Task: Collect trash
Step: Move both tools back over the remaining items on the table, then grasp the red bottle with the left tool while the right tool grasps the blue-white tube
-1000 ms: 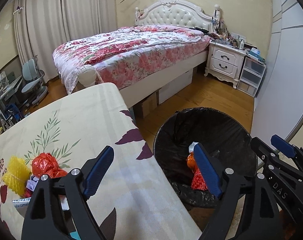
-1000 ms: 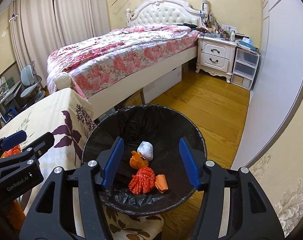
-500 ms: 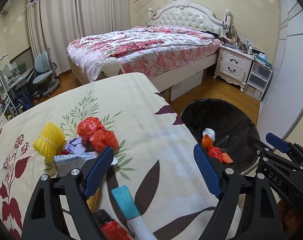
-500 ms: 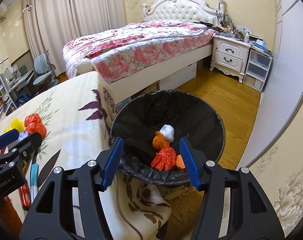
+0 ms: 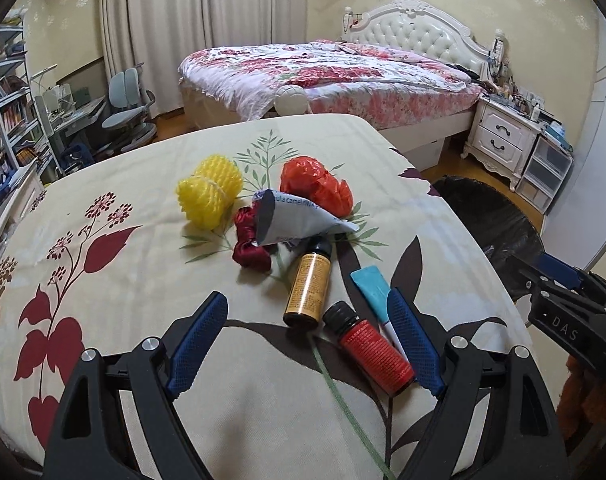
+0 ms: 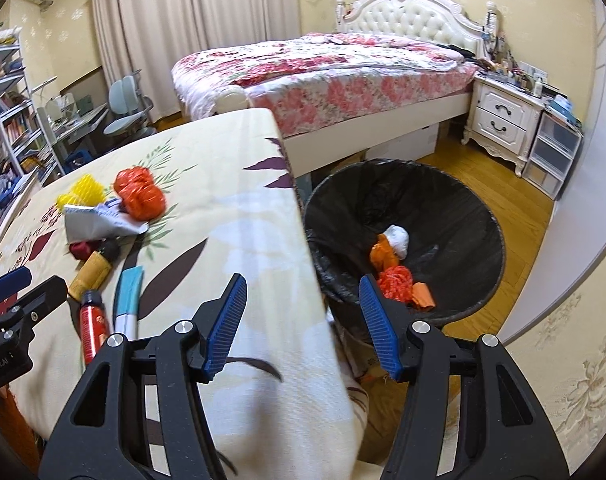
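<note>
Trash lies on a floral-cloth table (image 5: 115, 280): a yellow foam net (image 5: 209, 196), an orange plastic bag (image 5: 317, 188), a grey paper pouch (image 5: 299, 222), a dark red ribbon (image 5: 249, 242), a gold bottle (image 5: 309, 286), a red bottle (image 5: 371, 350) and a teal tube (image 5: 373, 290). My left gripper (image 5: 309, 346) hangs open over the two bottles, gripping nothing. My right gripper (image 6: 303, 322) stands open and empty above the table's right edge, beside the black-lined bin (image 6: 455, 200). Orange scraps (image 6: 399, 284) and a white wad (image 6: 397, 238) lie in the bin.
A bed with a floral quilt (image 5: 335, 68) stands behind the table. A white nightstand (image 5: 503, 140) and plastic drawers (image 5: 549, 170) are at the right. Desk chairs (image 5: 125, 100) and shelves (image 5: 7, 100) fill the left. Wood floor (image 6: 499, 184) surrounds the bin.
Both grippers swung left from over the bin toward the table. The left one now faces the pile of trash; the right one sits over the table edge. Both stayed equally wide.
</note>
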{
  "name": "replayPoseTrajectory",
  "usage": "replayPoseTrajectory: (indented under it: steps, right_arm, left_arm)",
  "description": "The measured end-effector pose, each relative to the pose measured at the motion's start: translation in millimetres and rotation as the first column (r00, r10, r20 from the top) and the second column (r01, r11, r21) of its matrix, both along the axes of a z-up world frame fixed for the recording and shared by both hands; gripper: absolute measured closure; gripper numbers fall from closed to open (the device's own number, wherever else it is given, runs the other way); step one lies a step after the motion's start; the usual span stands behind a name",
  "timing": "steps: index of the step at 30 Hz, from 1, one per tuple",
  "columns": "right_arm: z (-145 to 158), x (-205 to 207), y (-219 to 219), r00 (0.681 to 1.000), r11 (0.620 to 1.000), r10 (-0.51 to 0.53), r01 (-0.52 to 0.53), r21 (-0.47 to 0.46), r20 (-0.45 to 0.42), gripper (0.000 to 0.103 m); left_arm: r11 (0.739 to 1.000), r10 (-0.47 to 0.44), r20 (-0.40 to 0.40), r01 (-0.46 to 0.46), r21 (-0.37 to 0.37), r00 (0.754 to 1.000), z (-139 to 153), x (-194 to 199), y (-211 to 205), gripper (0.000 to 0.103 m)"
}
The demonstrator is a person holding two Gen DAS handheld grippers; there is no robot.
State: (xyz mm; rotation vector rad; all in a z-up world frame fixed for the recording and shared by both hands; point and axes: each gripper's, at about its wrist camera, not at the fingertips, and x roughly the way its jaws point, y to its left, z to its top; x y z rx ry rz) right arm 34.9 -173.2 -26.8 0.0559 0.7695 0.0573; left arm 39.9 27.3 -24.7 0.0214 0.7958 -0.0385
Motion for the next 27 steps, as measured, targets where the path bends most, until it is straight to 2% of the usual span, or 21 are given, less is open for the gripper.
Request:
replayPoseTrajectory:
  steps: [7, 12, 17, 20, 27]
  right_arm:
    - [-4, -2, 9, 1.000, 1.000, 0.022, -0.022, 0.002, -0.009, 0.046]
    - [-6, -4, 6, 1.000, 1.000, 0.017, -0.016, 0.015, -0.011, 0.046]
    - [-9, -4, 5, 1.000, 1.000, 0.019, -0.019, 0.024, -0.014, 0.046]
    - [-10, -4, 8, 0.999, 0.999, 0.029, -0.028, 0.029, -0.018, 0.046]
    - [-11, -6, 18, 0.998, 0.998, 0.056, -0.056, 0.024, -0.022, 0.046]
  left_arm:
    - [1.000, 0.003, -0.023, -0.003, 0.004, 1.000, -10, 2, -6, 0.021]
    - [0.999, 0.008, -0.056, -0.006, 0.036, 0.998, -25, 3, -14, 0.021]
    - [0.998, 0.019, -0.072, -0.015, 0.054, 0.997, -32, -4, -9, 0.021]
    - [0.999, 0.021, -0.085, -0.018, 0.039, 0.996, -33, -8, -3, 0.022]
    - [1.000, -0.020, -0.115, 0.020, 0.006, 0.993, -38, -4, -2, 0.052]
